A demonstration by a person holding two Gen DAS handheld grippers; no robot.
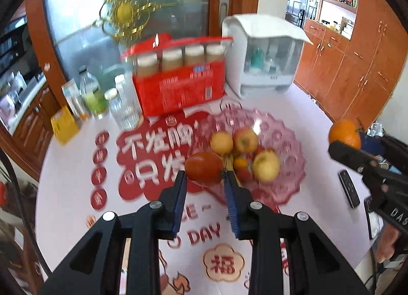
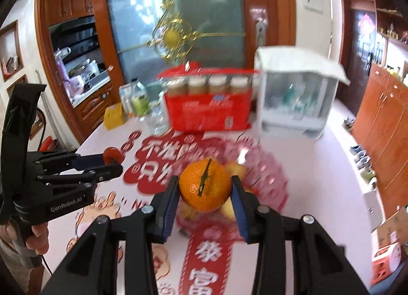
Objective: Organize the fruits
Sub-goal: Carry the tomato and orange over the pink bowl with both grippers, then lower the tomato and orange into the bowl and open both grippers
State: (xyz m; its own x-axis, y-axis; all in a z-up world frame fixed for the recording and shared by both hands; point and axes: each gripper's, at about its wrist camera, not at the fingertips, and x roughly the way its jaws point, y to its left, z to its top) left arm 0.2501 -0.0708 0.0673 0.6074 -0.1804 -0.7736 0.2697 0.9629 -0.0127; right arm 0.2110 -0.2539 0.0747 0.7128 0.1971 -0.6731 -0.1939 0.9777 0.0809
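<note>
left gripper [image 1: 205,176]: fingers clamped on a red tomato [image 1: 204,168], held above the desk [image 1: 313,113] by the pink bowl [image 1: 288,142] | right gripper [image 2: 205,189]: fingers clamped on an orange [image 2: 205,185] (stem up) over the bowl | bowl holds apples [image 1: 246,140]

The left tool [image 1: 205,176] grips a glossy red-orange tomato [image 1: 204,169] between its blue-padded fingers [image 1: 180,203], held above the near rim of a pink scalloped glass bowl [image 1: 290,152]. Inside the bowl lie a yellow round fruit [image 1: 221,142], a red-yellow apple [image 1: 245,140], a pale yellow apple [image 1: 266,165] and a small orange fruit [image 1: 241,163]. At the right edge, the right tool [image 1: 341,148] carries a bright orange mandarin [image 1: 344,133]. A red carton of jars [image 1: 178,78] and a white plastic cabinet [image 1: 262,57] stand behind on the white printed tabletop [image 1: 66,180].
</note>
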